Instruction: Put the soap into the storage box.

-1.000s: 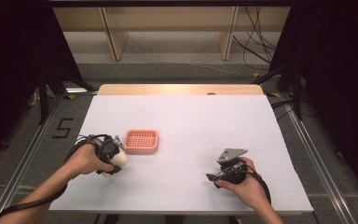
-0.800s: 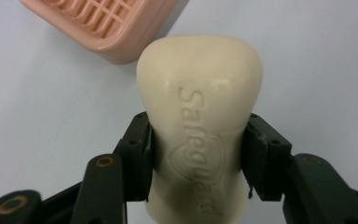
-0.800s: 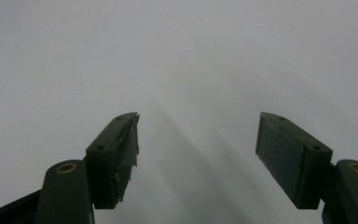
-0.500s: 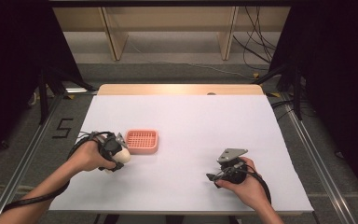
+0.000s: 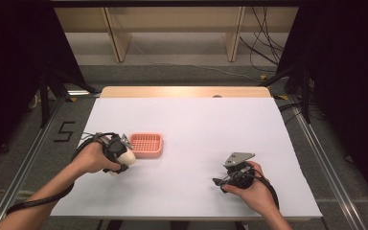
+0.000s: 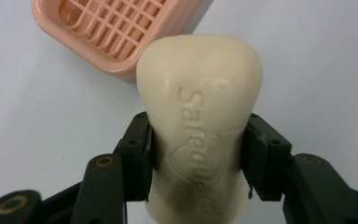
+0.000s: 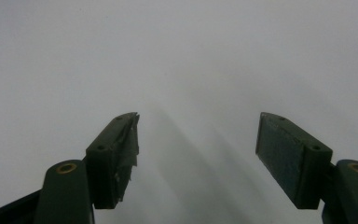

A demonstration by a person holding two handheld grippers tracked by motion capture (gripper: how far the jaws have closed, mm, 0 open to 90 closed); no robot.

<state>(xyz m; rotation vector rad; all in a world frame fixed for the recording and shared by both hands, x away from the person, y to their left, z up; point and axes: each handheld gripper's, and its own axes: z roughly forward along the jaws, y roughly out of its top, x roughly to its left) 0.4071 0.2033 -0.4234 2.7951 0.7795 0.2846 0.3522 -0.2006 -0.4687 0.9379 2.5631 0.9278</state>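
A cream bar of soap (image 6: 199, 88) stamped "Safeguard" is clamped between the jaws of my left gripper (image 6: 198, 154), which is shut on it. In the high view the left gripper (image 5: 123, 157) holds the soap (image 5: 128, 158) just left of a pink soap dish (image 5: 146, 144) with a slatted bottom. The dish (image 6: 116, 28) lies beyond the soap, at the top left of the left gripper view. My right gripper (image 7: 196, 149) is open above bare white table, nothing between its pads. It sits at the front right of the table (image 5: 220, 182).
The white table top (image 5: 196, 124) ends in a wooden strip (image 5: 182, 92) at the far edge. Wooden shelf legs (image 5: 115, 38) and cables (image 5: 263, 43) are on the floor beyond. Metal rails (image 5: 28, 158) run along both sides of the table.
My left gripper has carried the soap a little up and to the right, closer to the pink dish. The right gripper has stayed put.
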